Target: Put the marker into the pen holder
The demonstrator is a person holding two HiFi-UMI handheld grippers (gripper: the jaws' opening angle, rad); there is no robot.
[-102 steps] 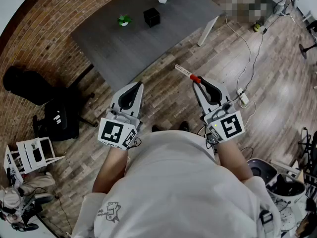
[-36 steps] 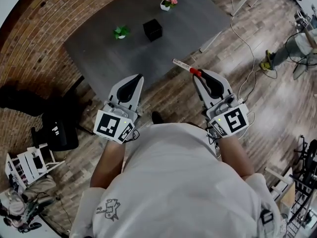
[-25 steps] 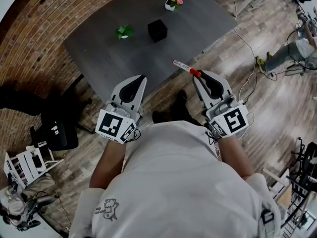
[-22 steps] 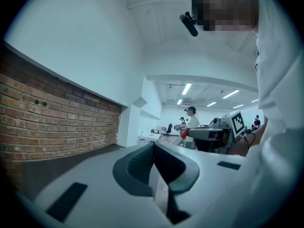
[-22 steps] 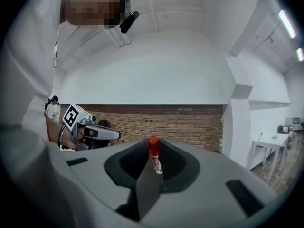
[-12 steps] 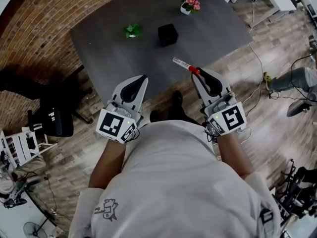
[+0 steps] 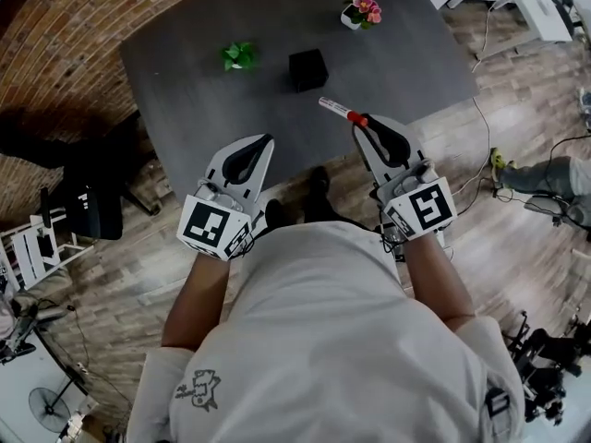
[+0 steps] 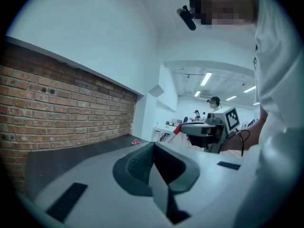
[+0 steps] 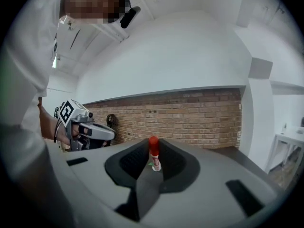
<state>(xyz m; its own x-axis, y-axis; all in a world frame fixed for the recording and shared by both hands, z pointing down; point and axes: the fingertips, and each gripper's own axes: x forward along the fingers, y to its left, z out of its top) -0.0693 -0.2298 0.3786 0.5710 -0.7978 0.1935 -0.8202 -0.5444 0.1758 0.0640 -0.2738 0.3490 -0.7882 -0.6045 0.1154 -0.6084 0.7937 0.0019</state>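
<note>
A white marker (image 7: 337,111) with a red cap (image 7: 357,120) sticks out from my right gripper (image 7: 360,129), which is shut on it at the cap end. In the right gripper view the red cap (image 9: 153,146) stands upright between the closed jaws of that gripper (image 9: 153,167). The pen holder, a black cube (image 7: 307,69), stands on the dark grey table (image 7: 185,100), a short way beyond the marker's tip. My left gripper (image 7: 268,140) hovers at the table's near edge, shut and empty (image 8: 153,146).
A small green plant (image 7: 238,56) and a pot of pink flowers (image 7: 360,11) stand on the table beside the holder. A black chair (image 7: 88,212) and a white rack (image 7: 28,252) are on the floor at left. Cables and a person's leg (image 7: 545,175) lie at right.
Both grippers have moved forward to the table's near edge, and the table fills more of the head view. The marker's tip now reaches over the tabletop near the black cube.
</note>
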